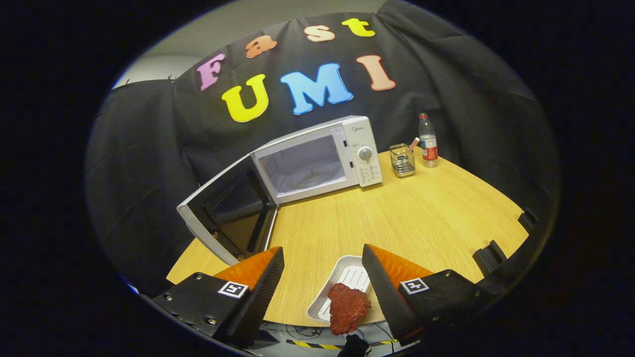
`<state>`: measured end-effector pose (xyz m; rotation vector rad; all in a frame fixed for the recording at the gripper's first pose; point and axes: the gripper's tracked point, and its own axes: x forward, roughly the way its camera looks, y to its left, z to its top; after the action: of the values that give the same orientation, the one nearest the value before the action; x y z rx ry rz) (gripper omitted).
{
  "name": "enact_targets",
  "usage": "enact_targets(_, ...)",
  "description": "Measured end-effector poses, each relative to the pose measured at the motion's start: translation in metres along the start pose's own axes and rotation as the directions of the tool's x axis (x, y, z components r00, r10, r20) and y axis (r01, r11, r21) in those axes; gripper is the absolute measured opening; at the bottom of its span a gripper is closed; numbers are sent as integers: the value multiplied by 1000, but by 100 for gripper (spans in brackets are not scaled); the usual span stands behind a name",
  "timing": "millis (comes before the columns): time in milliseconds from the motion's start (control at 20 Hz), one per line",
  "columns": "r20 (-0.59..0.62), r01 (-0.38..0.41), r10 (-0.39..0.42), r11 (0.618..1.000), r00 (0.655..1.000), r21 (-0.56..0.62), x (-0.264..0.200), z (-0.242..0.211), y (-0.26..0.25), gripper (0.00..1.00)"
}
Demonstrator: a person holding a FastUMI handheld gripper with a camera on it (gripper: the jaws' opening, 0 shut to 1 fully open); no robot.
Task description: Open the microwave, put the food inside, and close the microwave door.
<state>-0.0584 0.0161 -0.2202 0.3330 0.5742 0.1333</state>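
A white microwave [359, 148] stands at the back of the wooden table [421, 213]. Its door [223, 208] is swung wide to the left, so the pale cavity [302, 166] shows. A small white tray [347, 275] lies at the table's near edge between my fingers, closer to the right one. A slab of red meat [347, 305] rests on the tray's near end and hangs over the rim. My gripper [322, 250] is open, its fingers spread wide either side of the tray, and neither presses on it.
Right of the microwave stand a metal mesh holder [402, 159] and a clear plastic bottle [428, 141]. Black brackets [488, 255] sit on the table's right edge. Bare wood lies between the tray and the microwave.
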Motion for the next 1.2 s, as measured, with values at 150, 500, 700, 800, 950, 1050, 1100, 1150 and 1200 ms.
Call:
enact_targets(150,-67,32,-30,999,997,27,2,-22,-15,96)
enact_targets(500,-228,79,-46,987,973,140,0,-71,-38,96)
enact_targets(700,-273,84,-25,974,962,209,-1,-83,-37,84)
enact_targets(800,-290,65,7,970,957,236,-3,-87,-33,84)
enact_targets(950,-306,83,1,961,952,262,-3,-93,-35,59)
enact_targets(1050,-321,67,28,957,947,283,-4,-97,-29,53)
enact_targets(1100,-325,65,31,957,945,281,-3,-98,-29,53)
enact_targets(1150,-324,82,12,957,946,277,-3,-98,-35,53)
enact_targets(1200,-318,101,-6,953,948,285,3,-97,-40,24)
